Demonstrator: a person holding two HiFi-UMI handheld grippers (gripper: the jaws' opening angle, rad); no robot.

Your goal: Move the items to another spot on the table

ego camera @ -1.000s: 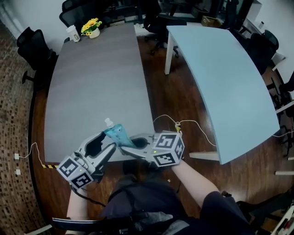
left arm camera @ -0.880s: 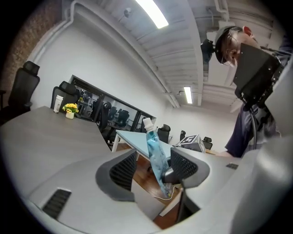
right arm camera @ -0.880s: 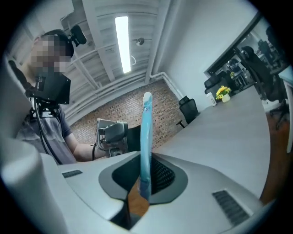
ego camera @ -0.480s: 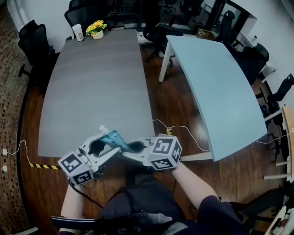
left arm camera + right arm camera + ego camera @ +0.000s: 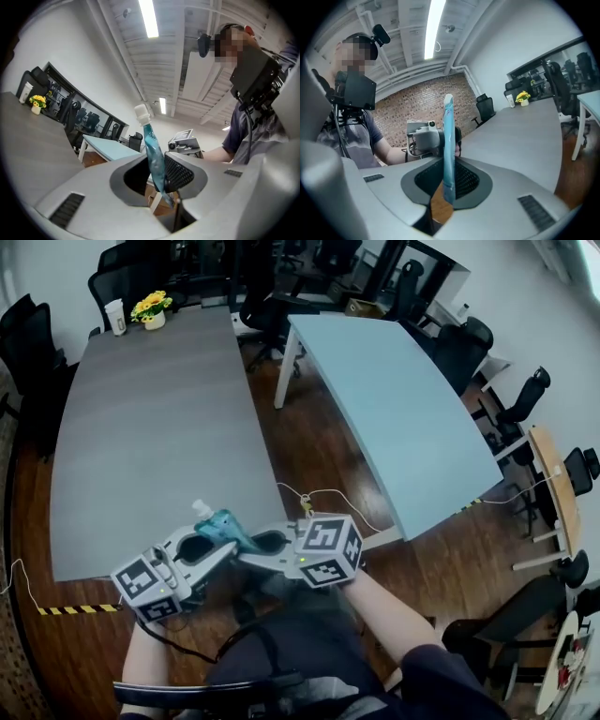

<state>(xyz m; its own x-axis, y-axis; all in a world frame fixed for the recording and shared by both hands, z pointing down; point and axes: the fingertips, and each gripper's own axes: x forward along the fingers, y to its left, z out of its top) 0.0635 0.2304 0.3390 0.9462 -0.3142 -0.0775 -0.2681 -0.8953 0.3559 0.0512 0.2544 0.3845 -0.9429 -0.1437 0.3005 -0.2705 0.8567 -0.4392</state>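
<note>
The left claw (image 5: pixel 221 547), jaws just closed narrowly on the teal spouted pouch (image 5: pixel 223 526) that the right claw (image 5: pixel 255 546) also pinched above the near edge of the grey desk (image 5: pixel 150 427), likely needed to move in step, avoiding twisting it.

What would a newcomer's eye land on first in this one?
A blue pouch with a white cap is held up between both grippers at the near edge of the grey table. The right gripper clamps it, and the left gripper has just been closing, with the pouch between its jaws. Yellow flowers and a cup stand at the table's far end.
</note>
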